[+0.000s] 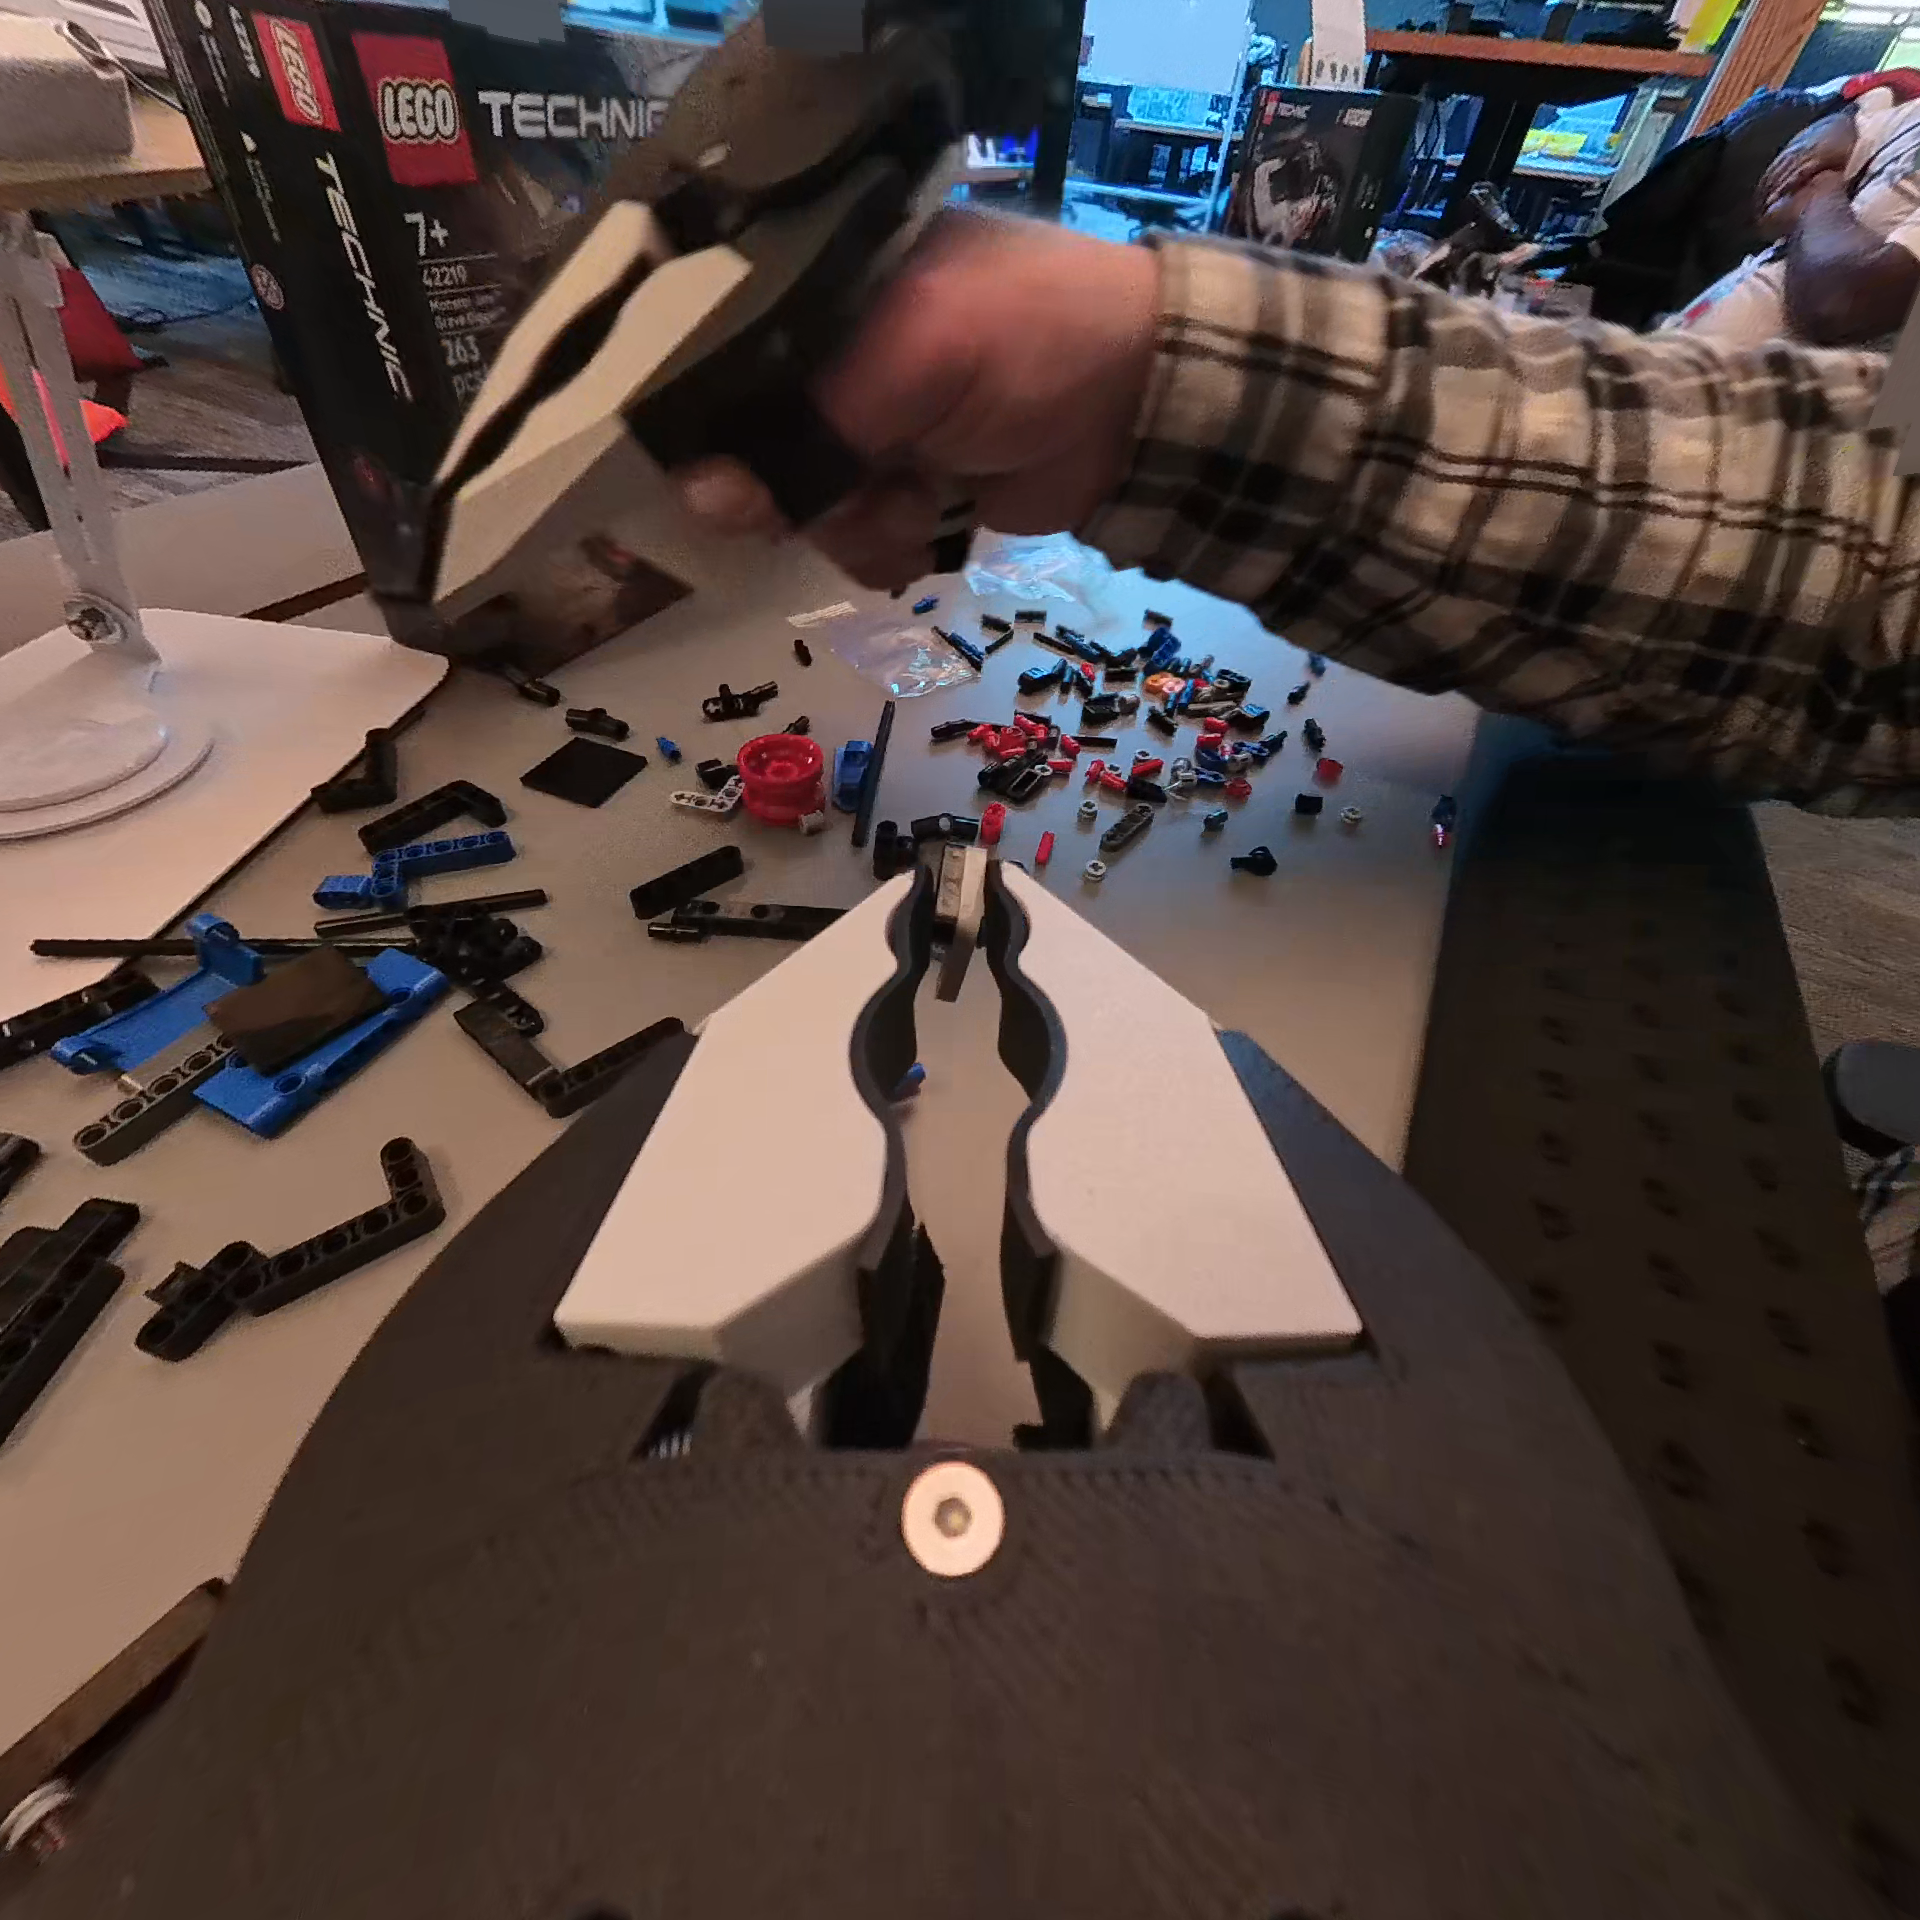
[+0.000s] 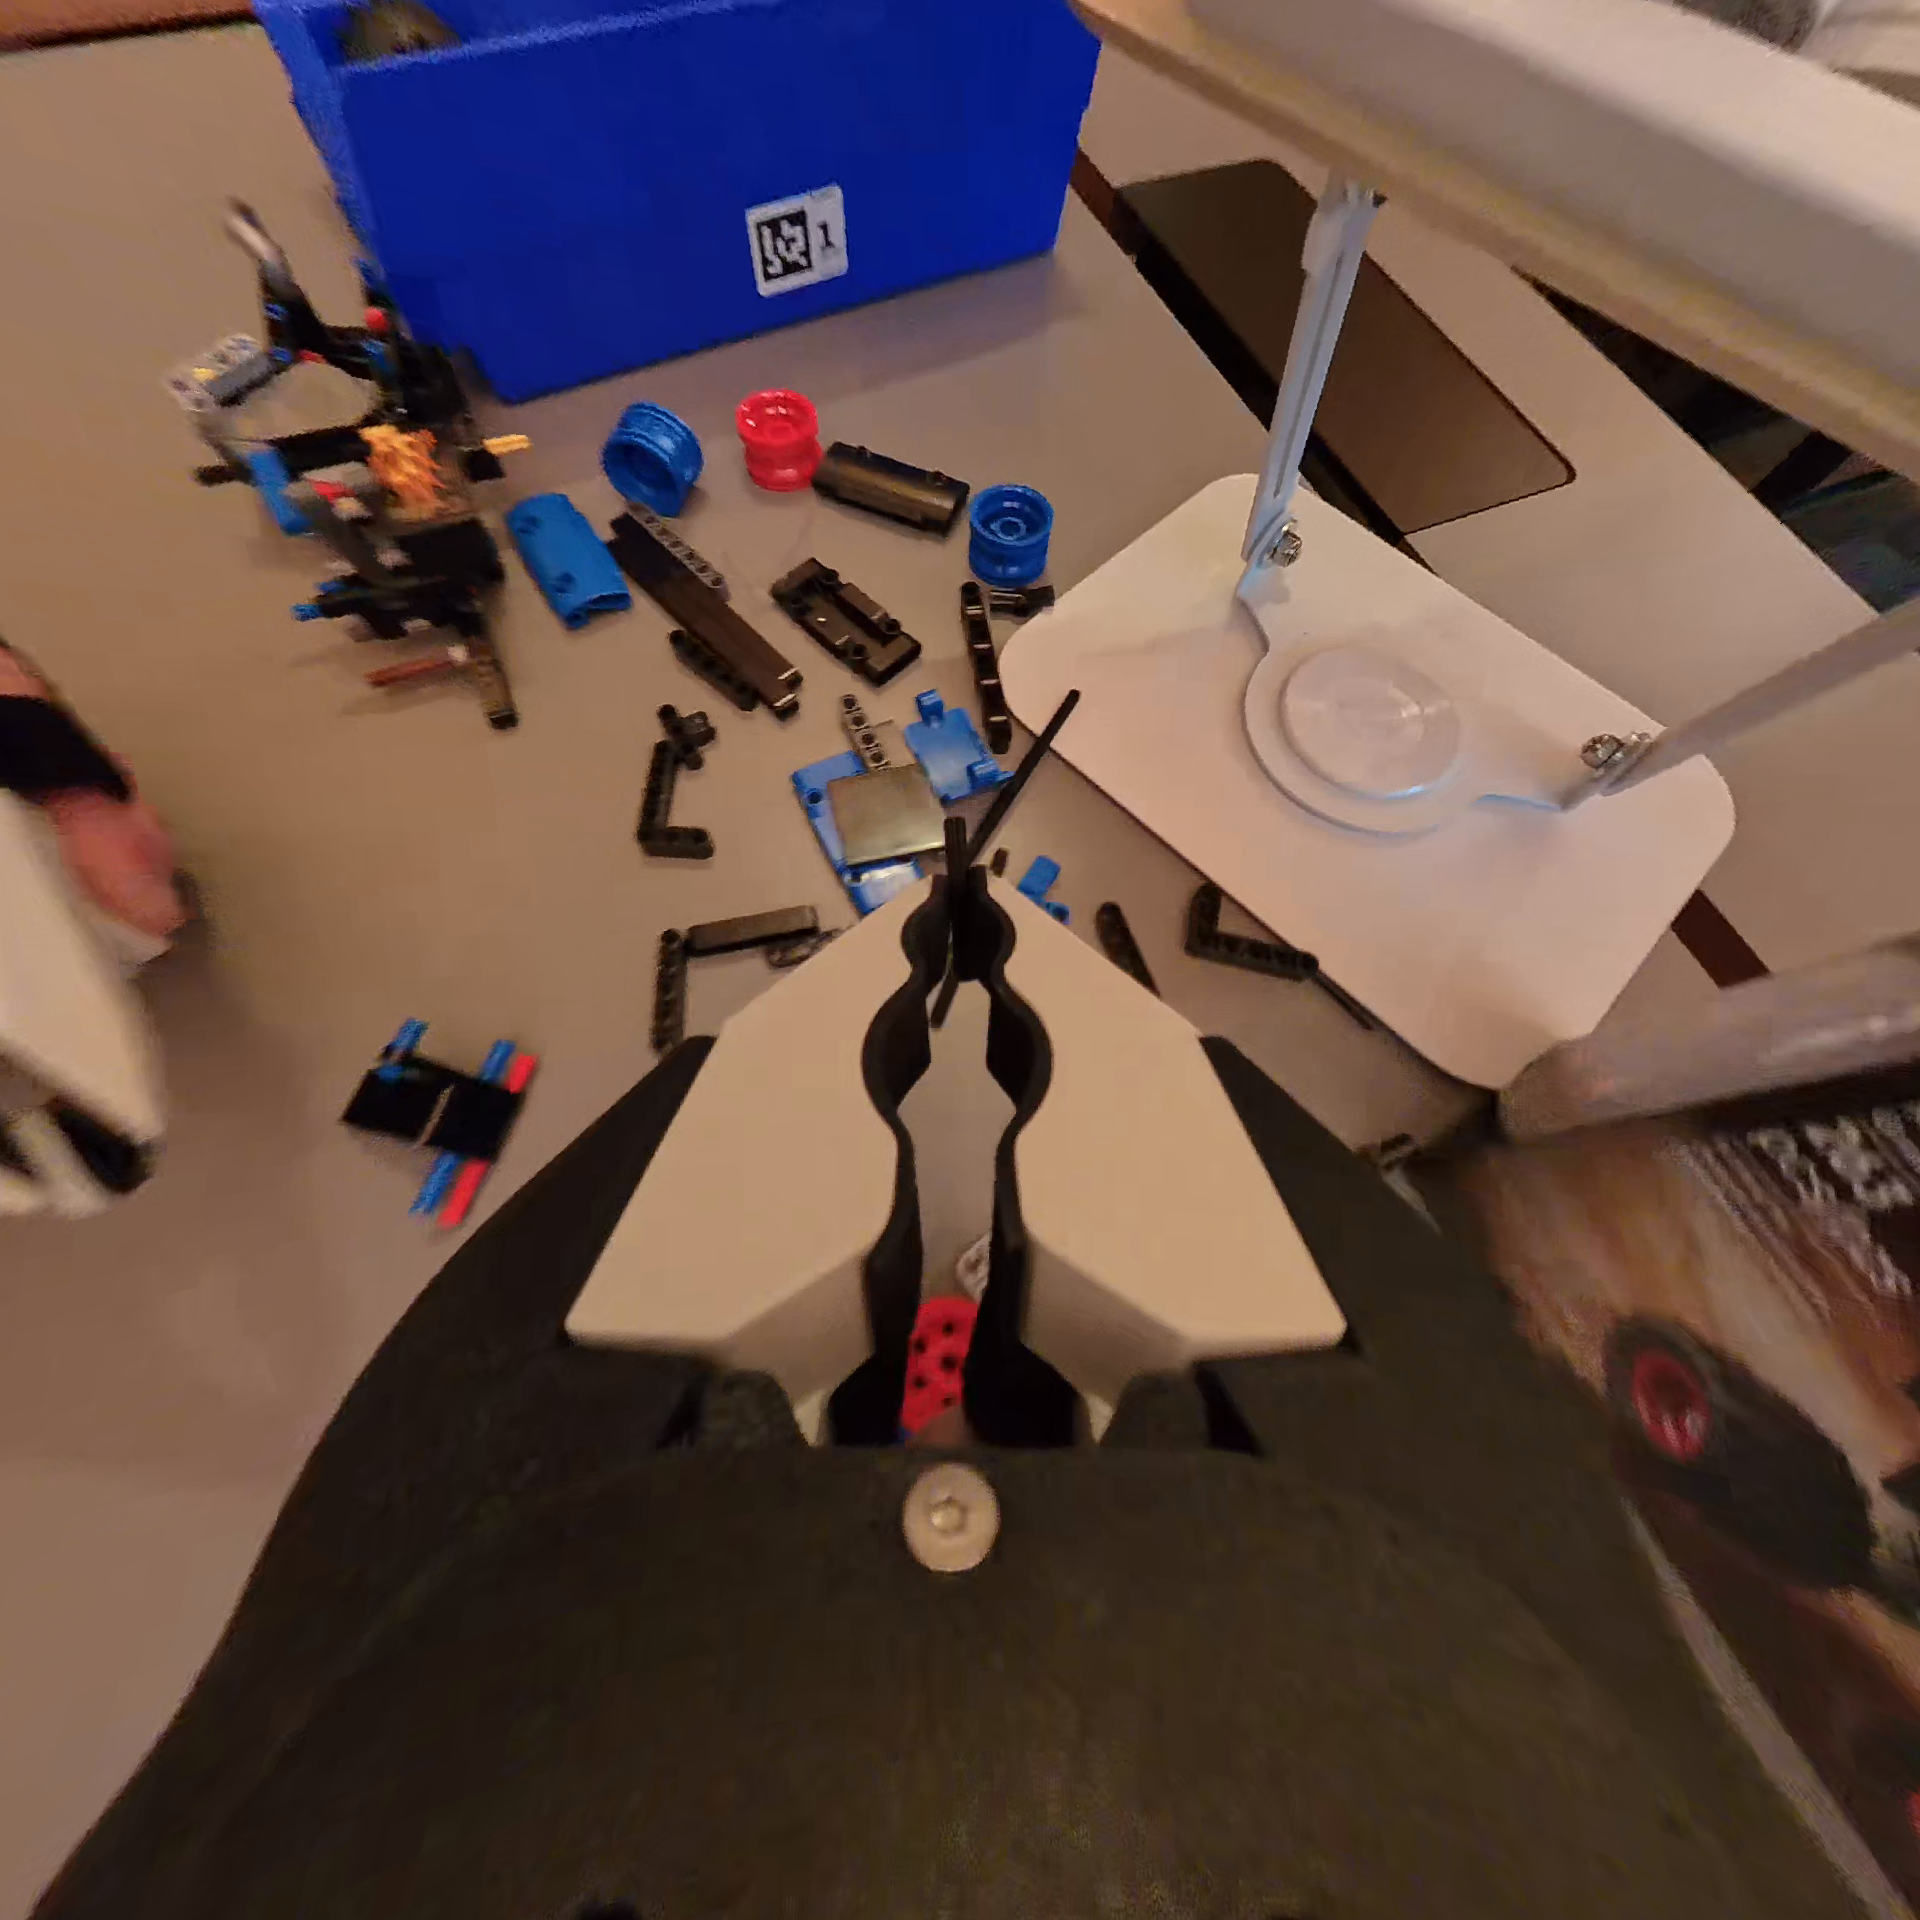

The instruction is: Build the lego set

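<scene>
Grey and flat, a small lego plate (image 1: 958, 914) sits pinched upright between the tips of the left tongs (image 1: 956, 883), which are closed on it above the counter (image 1: 1195, 987). Beyond these tongs lie a red wheel hub (image 1: 781, 777) and, farther right, a scatter of small red, blue and black pins (image 1: 1132, 727); to their left rest blue and black beams (image 1: 301, 1029). The right tongs (image 2: 961, 894) are clamped on a thin black axle (image 2: 1013, 790) that slants up and to the right past the tips. Ahead of them lie a blue frame piece (image 2: 873, 810), black beams and wheel hubs, with a partly built model (image 2: 364, 499) far left before a blue bin (image 2: 675, 187). A white stand base (image 2: 1351, 779) sits to the right.
</scene>
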Motion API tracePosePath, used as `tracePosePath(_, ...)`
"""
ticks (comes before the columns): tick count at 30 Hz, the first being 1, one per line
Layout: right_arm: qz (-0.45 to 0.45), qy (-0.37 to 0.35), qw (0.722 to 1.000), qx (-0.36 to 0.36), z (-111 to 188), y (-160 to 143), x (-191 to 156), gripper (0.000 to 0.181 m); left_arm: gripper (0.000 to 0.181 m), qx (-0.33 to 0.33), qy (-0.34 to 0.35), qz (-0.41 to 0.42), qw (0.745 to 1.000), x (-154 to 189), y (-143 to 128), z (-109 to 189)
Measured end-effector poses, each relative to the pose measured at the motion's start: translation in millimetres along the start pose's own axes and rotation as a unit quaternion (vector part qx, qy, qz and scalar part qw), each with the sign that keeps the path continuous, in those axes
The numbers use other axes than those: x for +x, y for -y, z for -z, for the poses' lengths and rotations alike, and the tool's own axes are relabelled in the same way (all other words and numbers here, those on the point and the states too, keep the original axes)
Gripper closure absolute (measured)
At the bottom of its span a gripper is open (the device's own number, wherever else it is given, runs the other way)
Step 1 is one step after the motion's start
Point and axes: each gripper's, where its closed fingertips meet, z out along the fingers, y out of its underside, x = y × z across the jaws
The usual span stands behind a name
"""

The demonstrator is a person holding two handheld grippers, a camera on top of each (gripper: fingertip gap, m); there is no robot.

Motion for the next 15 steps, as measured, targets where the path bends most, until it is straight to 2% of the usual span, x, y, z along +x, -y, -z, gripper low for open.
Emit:
tracePosePath(8,-0.011,-0.005,0.999,0.047,66.2,-22.2,-43.6,0.181,0.175,-0.004,-0.001,0.022,1.000,-2.4,-3.4,-4.5)
tracePosePath(12,-0.027,-0.010,0.998,0.061,81.0,-37.9,-53.5,0.181,0.175,-0.043,-0.027,0.023,0.998,7.4,-16.4,-12.8)
tracePosePath(15,-0.034,-0.011,0.997,0.066,82.9,-46.9,-57.6,0.181,0.174,-0.080,-0.015,-0.005,0.997,7.8,-28.5,-18.1)
